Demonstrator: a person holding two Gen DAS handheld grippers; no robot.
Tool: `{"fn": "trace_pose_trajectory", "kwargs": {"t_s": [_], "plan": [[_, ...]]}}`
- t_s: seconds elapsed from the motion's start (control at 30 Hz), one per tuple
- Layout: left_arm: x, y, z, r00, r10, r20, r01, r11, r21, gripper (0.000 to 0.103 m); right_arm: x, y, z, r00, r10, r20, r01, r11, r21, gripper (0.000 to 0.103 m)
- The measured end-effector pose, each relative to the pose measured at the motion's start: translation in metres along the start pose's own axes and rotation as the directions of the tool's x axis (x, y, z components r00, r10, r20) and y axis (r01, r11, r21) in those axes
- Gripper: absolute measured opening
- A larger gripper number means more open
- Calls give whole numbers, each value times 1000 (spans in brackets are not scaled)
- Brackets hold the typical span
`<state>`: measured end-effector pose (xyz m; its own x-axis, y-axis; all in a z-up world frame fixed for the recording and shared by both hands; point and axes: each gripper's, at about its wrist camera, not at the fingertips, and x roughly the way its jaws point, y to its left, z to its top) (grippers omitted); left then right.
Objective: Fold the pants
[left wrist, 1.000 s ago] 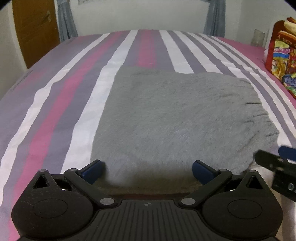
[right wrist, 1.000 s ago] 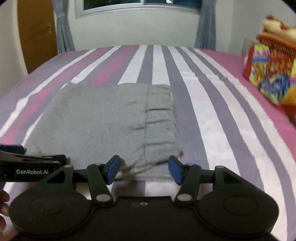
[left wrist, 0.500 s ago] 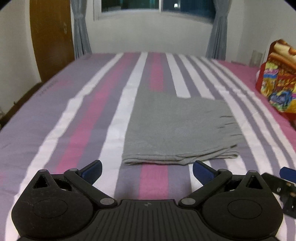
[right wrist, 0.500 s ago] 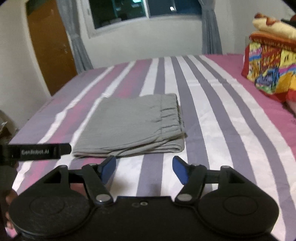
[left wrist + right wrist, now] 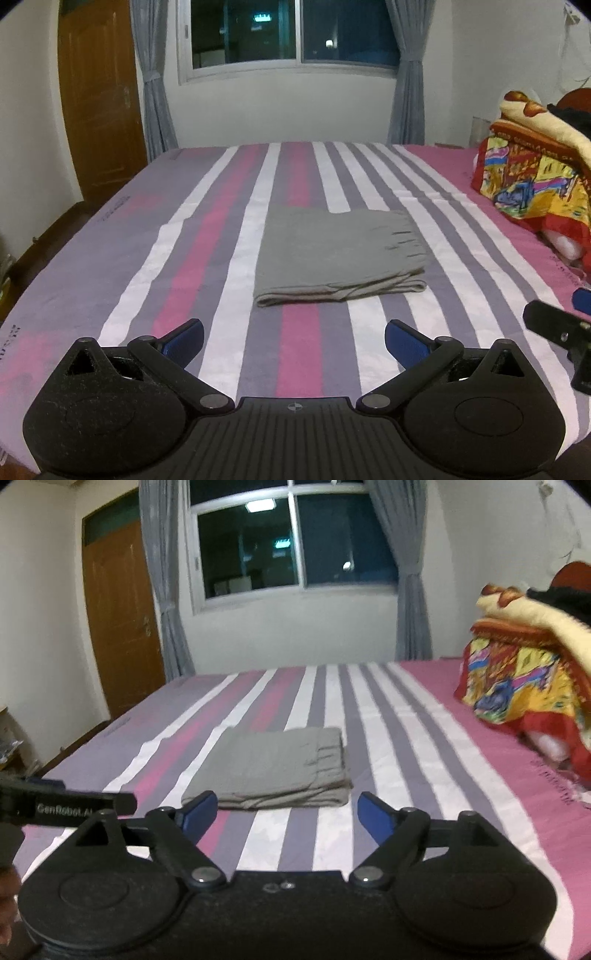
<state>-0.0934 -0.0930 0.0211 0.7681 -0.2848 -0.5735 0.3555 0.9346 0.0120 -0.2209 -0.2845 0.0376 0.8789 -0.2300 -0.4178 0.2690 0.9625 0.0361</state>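
The grey pants [image 5: 336,254] lie folded in a flat rectangle on the striped bed [image 5: 184,236]; they also show in the right wrist view [image 5: 273,768]. My left gripper [image 5: 293,338] is open and empty, held back from the near edge of the pants. My right gripper [image 5: 286,814] is open and empty, just in front of the folded stack. Part of the right gripper [image 5: 554,325] shows at the right edge of the left wrist view. Part of the left gripper [image 5: 62,805] shows at the left of the right wrist view.
A pile of colourful blankets [image 5: 535,184] sits on the right side of the bed, also in the right wrist view [image 5: 524,679]. A window [image 5: 291,33] with curtains and a wooden door [image 5: 99,103] stand behind the bed.
Both grippers have pulled back and up from the pants, which now look smaller and farther away. The pants lie still and both grippers stay open.
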Motion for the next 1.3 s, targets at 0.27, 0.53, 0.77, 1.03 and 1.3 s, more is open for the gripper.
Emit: {"fn": "trace_pose_trajectory", "kwargs": {"t_s": [0.27, 0.53, 0.77, 1.03, 1.3], "plan": [[-28, 3, -7, 1000, -16, 16, 17, 999, -34, 103, -24, 0, -3, 996, -64, 56, 63, 998, 20, 102], [-34, 8, -13, 1000, 4, 13, -3, 1000, -26, 103, -26, 6, -3, 996, -76, 49, 75, 997, 21, 103], [-30, 16, -15, 1000, 27, 2, -26, 999, -42, 103, -17, 6, -6, 996, -88, 29, 87, 996, 28, 103], [-23, 10, -12, 1000, 16, -13, -16, 999, -39, 103, -15, 10, -7, 996, -87, 30, 86, 996, 16, 103], [-32, 7, -9, 1000, 18, 21, -17, 999, -44, 103, -19, 9, -7, 995, -90, 46, 89, 996, 26, 103]]}}
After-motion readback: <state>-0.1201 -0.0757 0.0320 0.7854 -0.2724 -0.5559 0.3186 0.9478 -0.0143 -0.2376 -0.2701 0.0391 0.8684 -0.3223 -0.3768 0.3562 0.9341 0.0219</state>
